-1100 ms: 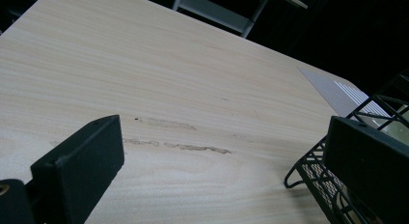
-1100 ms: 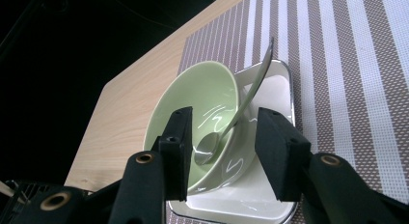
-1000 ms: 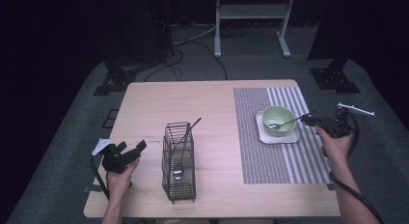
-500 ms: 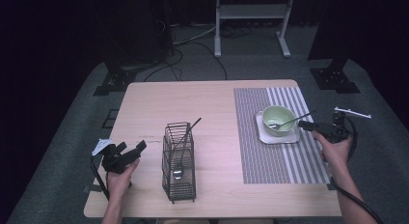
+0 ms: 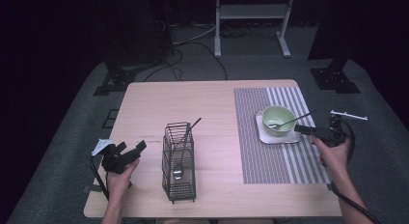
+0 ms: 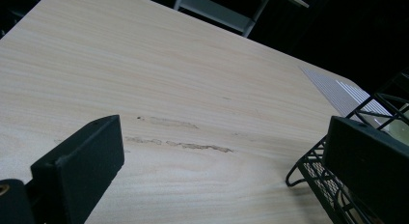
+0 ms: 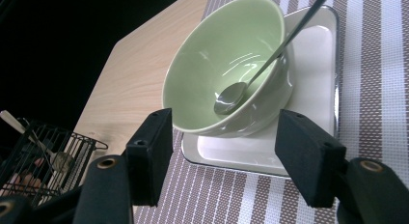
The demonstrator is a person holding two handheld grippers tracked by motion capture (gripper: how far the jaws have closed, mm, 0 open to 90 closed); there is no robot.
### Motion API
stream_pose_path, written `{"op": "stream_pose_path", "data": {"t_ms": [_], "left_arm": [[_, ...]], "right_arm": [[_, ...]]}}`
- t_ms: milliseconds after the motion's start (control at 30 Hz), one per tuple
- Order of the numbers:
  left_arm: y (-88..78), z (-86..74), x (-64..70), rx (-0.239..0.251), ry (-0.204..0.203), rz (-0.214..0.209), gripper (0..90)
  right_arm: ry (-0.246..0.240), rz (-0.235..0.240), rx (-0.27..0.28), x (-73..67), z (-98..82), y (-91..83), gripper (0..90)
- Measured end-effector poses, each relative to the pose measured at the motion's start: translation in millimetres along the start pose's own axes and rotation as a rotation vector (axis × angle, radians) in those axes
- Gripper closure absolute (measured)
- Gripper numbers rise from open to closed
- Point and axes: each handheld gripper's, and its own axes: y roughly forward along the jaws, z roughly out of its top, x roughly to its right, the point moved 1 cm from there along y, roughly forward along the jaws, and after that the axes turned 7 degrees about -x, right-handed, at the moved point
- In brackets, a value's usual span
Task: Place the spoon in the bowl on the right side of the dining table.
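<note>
Tongs in your right hand (image 7: 219, 151) had just been opening, empty; the long silver metal spoon (image 7: 260, 64) leaned in the round green bowl (image 7: 212, 50) just ahead, handle slanting past them.

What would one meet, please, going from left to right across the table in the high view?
Left gripper → black wire basket holding a spoon → grey striped placemat → pale green ceramic bowl on a white square plate → right gripper.
</note>
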Motion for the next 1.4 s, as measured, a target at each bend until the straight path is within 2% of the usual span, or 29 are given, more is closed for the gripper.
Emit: {"op": "stream_pose_path", "data": {"t_ms": [333,1400], "left_arm": [[-0.3,-0.1,0.2,0.002,-0.002,0.0,0.0],[-0.2,0.1,0.8,-0.002,0.003,-0.003,0.0]], "right_arm": [[-0.02,0.028,-0.007,-7.6,-9.1,0.2,32.3],[-0.071,0.07,-0.066,-21.5,-41.9,12.0,29.9]]}}
